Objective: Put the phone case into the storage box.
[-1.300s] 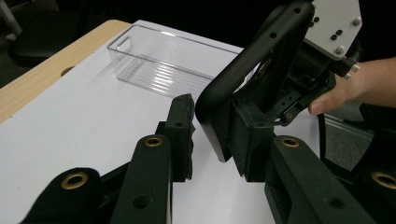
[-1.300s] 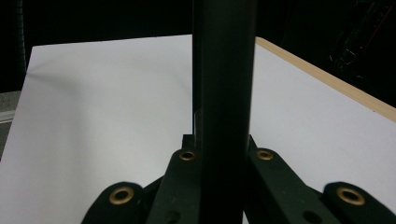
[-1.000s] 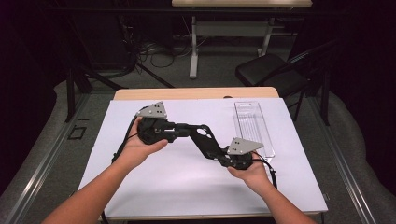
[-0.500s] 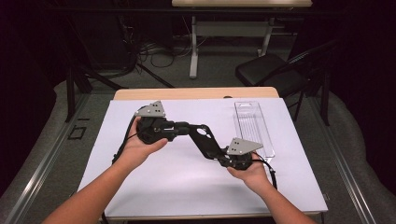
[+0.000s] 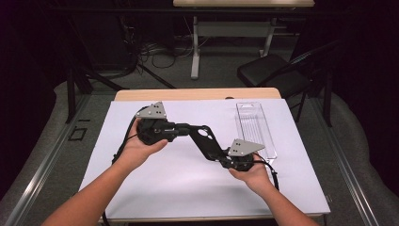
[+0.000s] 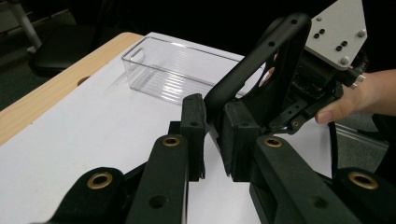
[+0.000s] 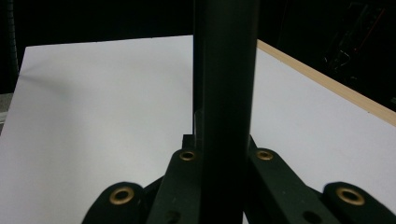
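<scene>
Two pairs of tongs are at work over the tabletop, one in each of the person's two hands, and between them they carry one black bracket, a bent plastic arm with round holes through it. It hangs just above the white sheet near the middle of the tabletop, running from far left to near right.

The left tongs have just been closing: their two pads stand either side of the bracket's thin end and are clenched on it. From above, the left tongs sit left of centre with the left hand wrapped round the body.

The right tongs are clenched on the bracket's other end, whose dark bar rises straight up between the jaws. The right hand holds them at the near right, and those tongs point toward the far left.

Each pair carries one grey three-cornered plate, so two in all.

One clear plastic tray lies at the far right of the tabletop, close to the right tongs but apart from them.

Beyond the tabletop, one dark chair stands on the floor at the far right.
</scene>
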